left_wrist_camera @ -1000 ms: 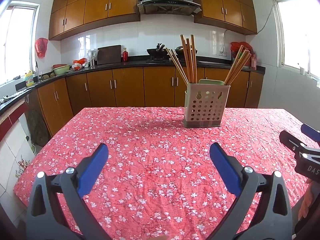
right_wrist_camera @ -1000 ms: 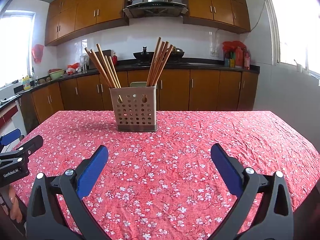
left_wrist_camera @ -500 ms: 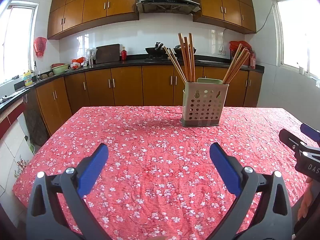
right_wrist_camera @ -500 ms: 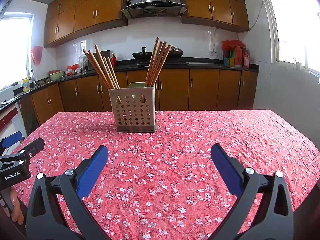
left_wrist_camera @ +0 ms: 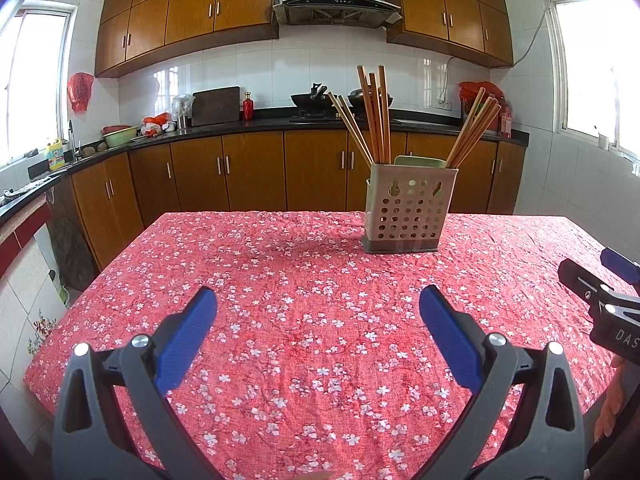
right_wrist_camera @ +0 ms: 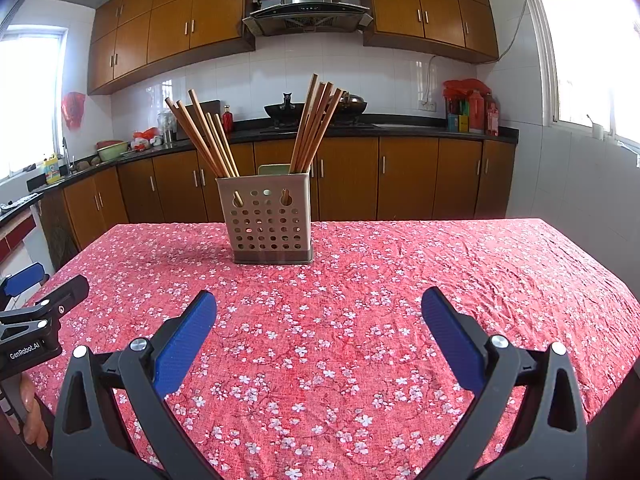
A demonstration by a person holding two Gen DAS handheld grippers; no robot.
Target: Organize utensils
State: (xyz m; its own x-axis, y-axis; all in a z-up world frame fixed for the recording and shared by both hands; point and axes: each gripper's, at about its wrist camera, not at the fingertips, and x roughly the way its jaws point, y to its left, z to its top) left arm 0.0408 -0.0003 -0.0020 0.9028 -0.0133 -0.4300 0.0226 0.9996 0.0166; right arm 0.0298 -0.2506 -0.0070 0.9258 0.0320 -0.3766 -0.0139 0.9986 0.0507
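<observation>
Here, both grippers are hovering low over the table (left_wrist_camera: 280, 320), which is wearing a red cloth with small white blossoms. The left gripper (left_wrist_camera: 318, 308) is sitting at the bottom of its own view with its blue fingers (left_wrist_camera: 186, 338) spread wide and gripping nothing. The right gripper (right_wrist_camera: 319, 310) is doing the same in its view, its fingers (right_wrist_camera: 450, 338) parted and empty above the cloth.

The utensil holder (left_wrist_camera: 408, 212), a pale perforated box with a darker base, is standing upright on the table, right of centre in the left wrist view and just left of centre in the right wrist view. Wooden chopsticks (left_wrist_camera: 374, 114) are leaning out of it in two bunches, one fanning to the left and one to the right.

At the right edge of the left view, the other gripper's black body is poking in. Behind the table, brown kitchen cabinets (right_wrist_camera: 348, 180) are running along the wall.
</observation>
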